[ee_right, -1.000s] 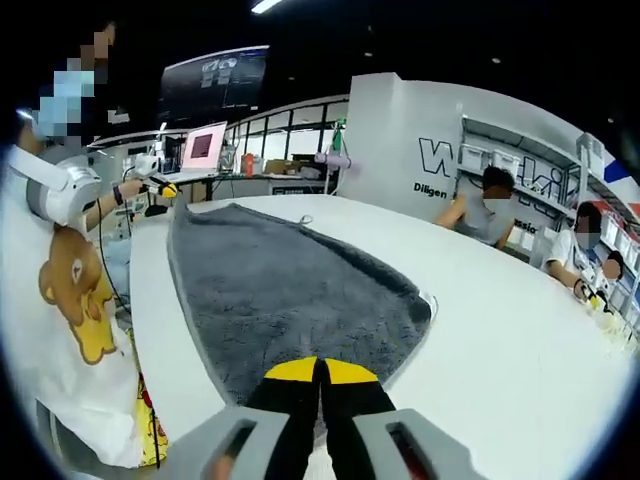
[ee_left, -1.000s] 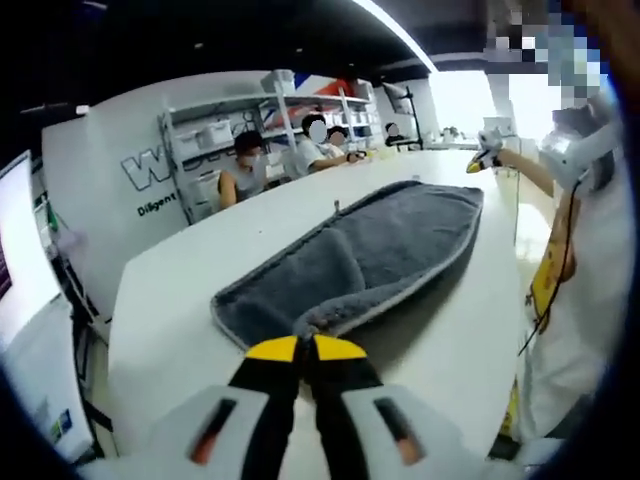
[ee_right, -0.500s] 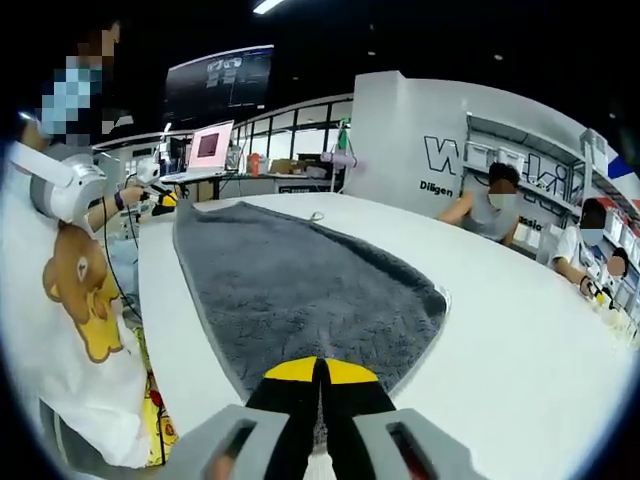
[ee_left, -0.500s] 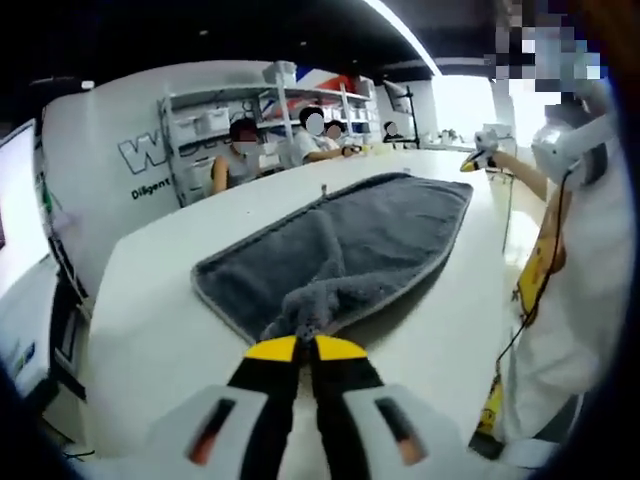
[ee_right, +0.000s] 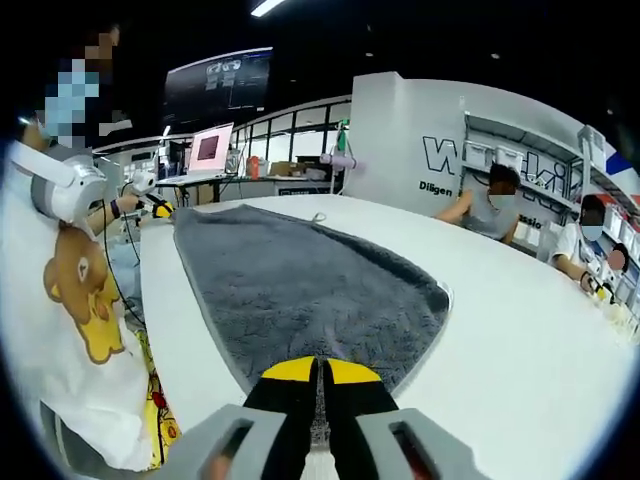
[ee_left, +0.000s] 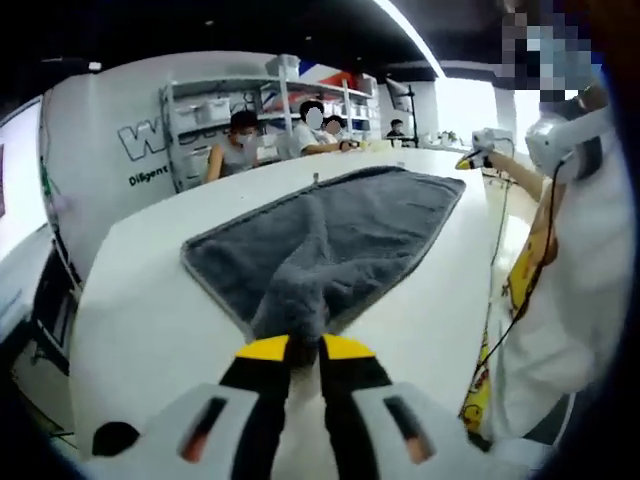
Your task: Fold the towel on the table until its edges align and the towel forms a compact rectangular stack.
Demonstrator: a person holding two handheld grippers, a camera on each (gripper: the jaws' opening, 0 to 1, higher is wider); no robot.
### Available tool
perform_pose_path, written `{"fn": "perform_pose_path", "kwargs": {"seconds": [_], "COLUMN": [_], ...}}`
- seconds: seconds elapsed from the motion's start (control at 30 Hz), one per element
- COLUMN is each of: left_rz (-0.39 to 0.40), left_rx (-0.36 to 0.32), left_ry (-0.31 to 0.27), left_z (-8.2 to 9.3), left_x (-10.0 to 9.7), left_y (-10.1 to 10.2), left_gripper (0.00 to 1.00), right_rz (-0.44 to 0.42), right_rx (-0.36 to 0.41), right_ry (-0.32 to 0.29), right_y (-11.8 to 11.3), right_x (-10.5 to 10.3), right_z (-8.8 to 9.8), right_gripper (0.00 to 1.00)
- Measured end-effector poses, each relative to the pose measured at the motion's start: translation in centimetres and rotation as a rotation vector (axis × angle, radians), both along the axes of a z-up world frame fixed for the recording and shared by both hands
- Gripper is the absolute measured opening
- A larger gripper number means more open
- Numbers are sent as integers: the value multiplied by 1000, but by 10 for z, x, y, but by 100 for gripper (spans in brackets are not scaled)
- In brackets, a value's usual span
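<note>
A long grey towel [ee_left: 370,225] lies stretched over the white table [ee_left: 150,320]. Its near corner is bunched and lifted, and my left gripper [ee_left: 304,348] is shut on that bunch. In the right gripper view the same towel [ee_right: 300,290] runs away from me along the table [ee_right: 520,350], flat, with a pale hem. My right gripper [ee_right: 320,368] is shut on the towel's near edge, the cloth pinched between its yellow-tipped black jaws. My other gripper [ee_left: 480,155] appears far off at the towel's opposite end, and likewise the left one [ee_right: 150,195] in the right gripper view.
The person holding the grippers, in a white shirt [ee_left: 560,300] with a bear print [ee_right: 85,290], stands along the table's side. Seated people [ee_left: 240,140] and shelving [ee_left: 215,120] line the far side. A laptop [ee_right: 205,150] stands beyond the table end.
My left gripper has pulled its corner of the towel up and inward, so the cloth bunches higher at the jaws. The right gripper holds nearly still on its edge.
</note>
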State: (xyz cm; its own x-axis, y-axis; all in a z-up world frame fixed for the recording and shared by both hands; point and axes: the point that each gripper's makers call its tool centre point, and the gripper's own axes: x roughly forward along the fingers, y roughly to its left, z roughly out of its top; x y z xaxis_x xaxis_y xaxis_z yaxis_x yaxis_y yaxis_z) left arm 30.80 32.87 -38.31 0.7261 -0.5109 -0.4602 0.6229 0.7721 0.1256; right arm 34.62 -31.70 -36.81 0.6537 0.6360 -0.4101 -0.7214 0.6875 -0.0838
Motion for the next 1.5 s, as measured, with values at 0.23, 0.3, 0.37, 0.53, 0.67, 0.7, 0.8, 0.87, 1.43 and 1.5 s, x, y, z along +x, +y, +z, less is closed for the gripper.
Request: {"fn": "perform_pose_path", "kwargs": {"seconds": [0.23, 0.3, 0.37, 0.53, 0.67, 0.7, 0.8, 0.87, 1.43, 1.5], "left_rz": [-2, 0, 0, -1, 4, 5, 7, 3, -10, -11], "left_rx": [-51, -52, -49, -77, -108, -111, -116, -119, -181, -184], "left_ry": [-11, -12, -12, -33, -54, -60, -72, -78, -119, -121], "left_z": [6, 6, 6, 12, 17, 18, 20, 21, 34, 34], "left_x": [-6, -6, -6, -6, -6, -7, -8, -9, -15, -16], "left_y": [-3, -2, -3, -6, -9, -9, -10, -12, -23, -24], "left_gripper": [26, 29, 32, 41, 49, 52, 59, 60, 87, 87], "right_rz": [-12, -14, -17, -22, -24, -24, -27, -32, -68, -75], "right_rx": [11, 14, 16, 29, 36, 38, 43, 46, 99, 110], "right_ry": [-1, -3, -7, -20, -40, -45, -58, -65, -116, -126], "right_y": [-9, -11, -11, -11, -12, -12, -10, -9, -10, -9], "right_x": [-3, -4, -5, -7, -10, -10, -13, -15, -25, -25], "right_z": [-1, -1, 0, 2, 5, 6, 7, 8, 15, 17], "right_gripper": [6, 6, 7, 12, 18, 20, 25, 28, 61, 65]}}
